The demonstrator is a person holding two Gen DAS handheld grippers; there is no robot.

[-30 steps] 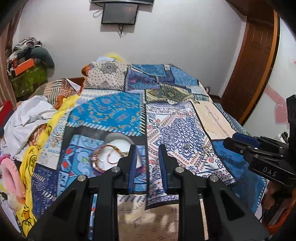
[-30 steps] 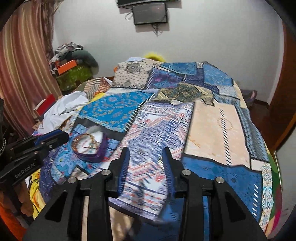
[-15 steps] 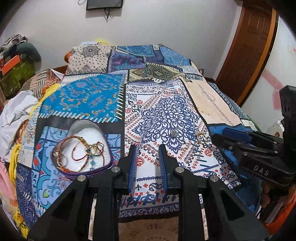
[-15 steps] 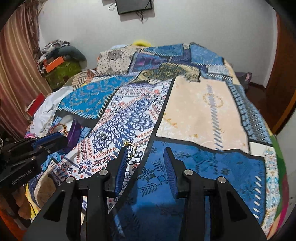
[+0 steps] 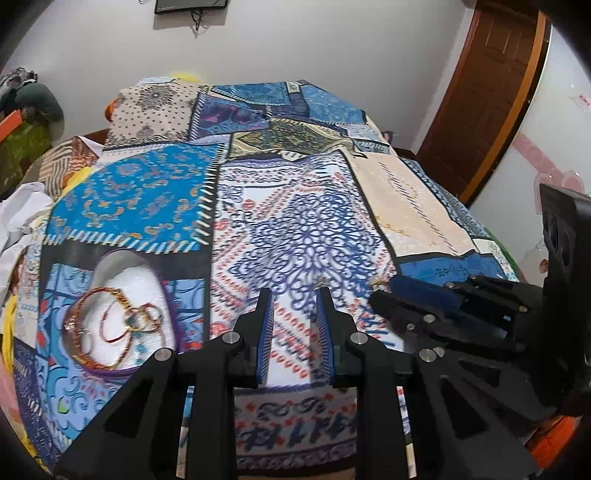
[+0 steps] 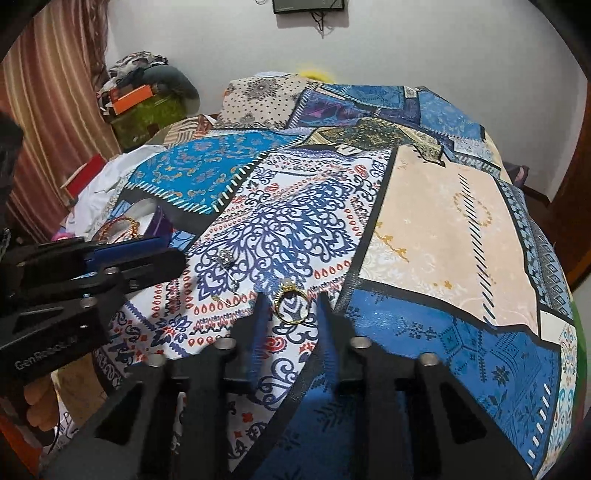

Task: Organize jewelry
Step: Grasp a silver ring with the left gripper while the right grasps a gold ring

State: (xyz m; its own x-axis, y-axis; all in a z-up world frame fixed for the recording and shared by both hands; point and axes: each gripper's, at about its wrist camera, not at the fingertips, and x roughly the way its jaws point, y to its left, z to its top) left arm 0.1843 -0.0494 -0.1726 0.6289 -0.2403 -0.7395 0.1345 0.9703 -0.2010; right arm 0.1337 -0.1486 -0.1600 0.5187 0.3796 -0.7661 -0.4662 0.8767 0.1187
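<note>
A gold ring with a pale stone (image 6: 290, 303) lies on the patterned bedspread, between the open fingers of my right gripper (image 6: 290, 301). A small silver piece (image 6: 224, 255) and a thin pin (image 6: 236, 284) lie to its left; the silver piece also shows in the left wrist view (image 5: 320, 282). A purple heart-shaped box (image 5: 110, 325) with a white lining holds several bangles (image 5: 98, 325). My left gripper (image 5: 294, 295) is open and empty, just short of the silver piece and right of the box.
The patchwork bedspread (image 5: 140, 199) covers the whole bed. Clothes are heaped along the left side (image 6: 107, 177). A wooden door (image 5: 487, 85) stands at the right. A wall screen (image 6: 308, 4) hangs above the headboard.
Both grippers have moved forward and lower over the bed. The right gripper now has the gold ring between its open fingers. The left gripper has come closer to the silver piece.
</note>
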